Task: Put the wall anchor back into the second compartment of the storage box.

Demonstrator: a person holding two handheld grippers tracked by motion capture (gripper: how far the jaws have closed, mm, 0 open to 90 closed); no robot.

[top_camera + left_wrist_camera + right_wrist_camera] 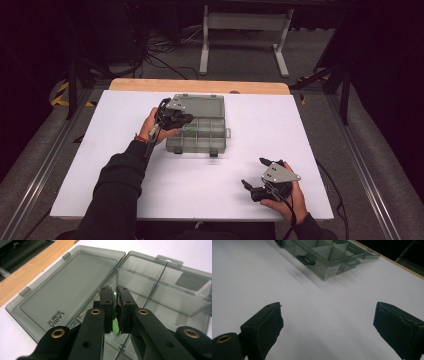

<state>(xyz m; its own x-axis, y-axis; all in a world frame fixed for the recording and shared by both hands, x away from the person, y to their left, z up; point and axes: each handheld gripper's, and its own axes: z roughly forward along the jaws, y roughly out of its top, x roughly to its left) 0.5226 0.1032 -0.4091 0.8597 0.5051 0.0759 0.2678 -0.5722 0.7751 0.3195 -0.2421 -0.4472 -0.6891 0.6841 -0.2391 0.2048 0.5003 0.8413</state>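
White desk (125, 165) around you is bare; your left claw (115, 311) pinches a small green plastic piece (115, 326) above the open smoky compartment box (200, 142). Your right claw (327, 325) gapes empty. A slack pinch could drop it into the wrong cell.

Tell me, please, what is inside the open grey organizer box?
The organizer box shows dividers and seemingly empty compartments. The left gripper, shut on a small green piece, hangs over it and hides the compartment below.

The left gripper (186, 119), at the end of an outstretched, dark-sleeved left arm (120, 185), has its jaws pinched nearly together. The right gripper (254, 176), held low in the right hand (290, 197) near the person, has its jaws spread wide with nothing between them.
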